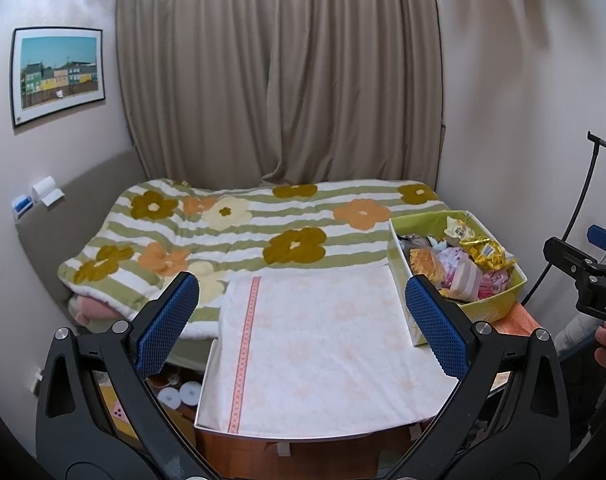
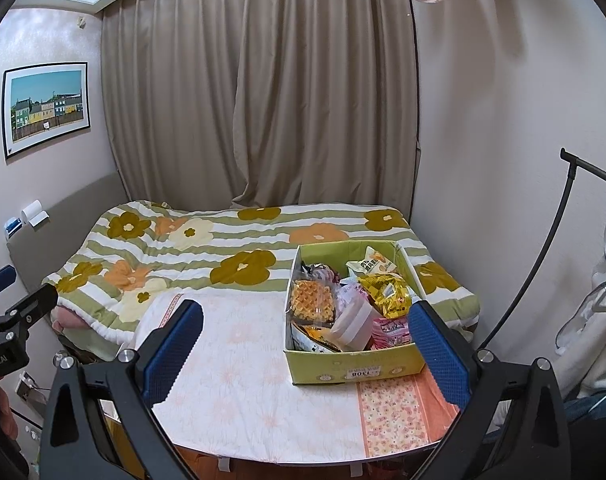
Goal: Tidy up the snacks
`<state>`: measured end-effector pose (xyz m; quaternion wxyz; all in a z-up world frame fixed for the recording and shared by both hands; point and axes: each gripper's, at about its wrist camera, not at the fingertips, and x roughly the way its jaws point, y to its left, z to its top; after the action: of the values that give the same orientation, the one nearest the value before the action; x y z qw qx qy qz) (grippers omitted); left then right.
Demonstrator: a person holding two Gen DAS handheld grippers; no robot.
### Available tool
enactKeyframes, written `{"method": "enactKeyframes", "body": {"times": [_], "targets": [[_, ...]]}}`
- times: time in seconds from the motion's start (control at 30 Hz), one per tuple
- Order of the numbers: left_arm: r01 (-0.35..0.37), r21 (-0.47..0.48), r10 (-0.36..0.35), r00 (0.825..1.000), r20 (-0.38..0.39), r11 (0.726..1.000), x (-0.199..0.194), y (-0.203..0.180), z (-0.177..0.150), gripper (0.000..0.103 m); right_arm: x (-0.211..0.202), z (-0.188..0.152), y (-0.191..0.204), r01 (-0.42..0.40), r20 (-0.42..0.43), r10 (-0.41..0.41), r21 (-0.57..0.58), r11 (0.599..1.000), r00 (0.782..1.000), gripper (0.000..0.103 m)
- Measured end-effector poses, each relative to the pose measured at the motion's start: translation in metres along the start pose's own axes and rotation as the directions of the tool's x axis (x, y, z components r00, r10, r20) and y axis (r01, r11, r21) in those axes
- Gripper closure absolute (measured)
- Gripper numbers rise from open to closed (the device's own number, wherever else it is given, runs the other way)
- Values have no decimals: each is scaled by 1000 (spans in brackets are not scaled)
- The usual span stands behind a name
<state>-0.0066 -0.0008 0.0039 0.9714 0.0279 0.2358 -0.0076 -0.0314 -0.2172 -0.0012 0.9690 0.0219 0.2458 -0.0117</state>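
A green cardboard box (image 2: pixel 355 368) full of snack packets stands on the right part of a cloth-covered table (image 2: pixel 263 380). In it are a waffle pack (image 2: pixel 313 300), a gold foil bag (image 2: pixel 387 290), a pink packet (image 2: pixel 391 330) and a white bag (image 2: pixel 373 266). The box also shows in the left wrist view (image 1: pixel 491 306) at the table's right end. My left gripper (image 1: pixel 303 324) is open and empty above the table's middle. My right gripper (image 2: pixel 305 354) is open and empty, its right finger just in front of the box's right corner.
A bed with a flowered striped blanket (image 1: pixel 243 232) lies behind the table (image 1: pixel 323 360), with beige curtains (image 1: pixel 279 80) beyond. A black stand (image 2: pixel 543 256) and white clothing (image 2: pixel 595 320) are at the right. Small white round things (image 1: pixel 181 394) lie on the floor left of the table.
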Motion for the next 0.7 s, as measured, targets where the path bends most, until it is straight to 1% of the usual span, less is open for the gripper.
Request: {"method": "enactKeyframes", "body": {"times": [0.5, 0.7], "targets": [[1, 6, -1, 1000, -2, 1000, 2, 5, 1, 0, 6, 4, 0, -3, 0, 3, 1, 1000, 1000, 1], [5, 25, -5, 1000, 12, 1000, 2, 6, 1, 0, 8, 4, 1, -3, 1, 3, 0, 1000, 1000, 1]]}}
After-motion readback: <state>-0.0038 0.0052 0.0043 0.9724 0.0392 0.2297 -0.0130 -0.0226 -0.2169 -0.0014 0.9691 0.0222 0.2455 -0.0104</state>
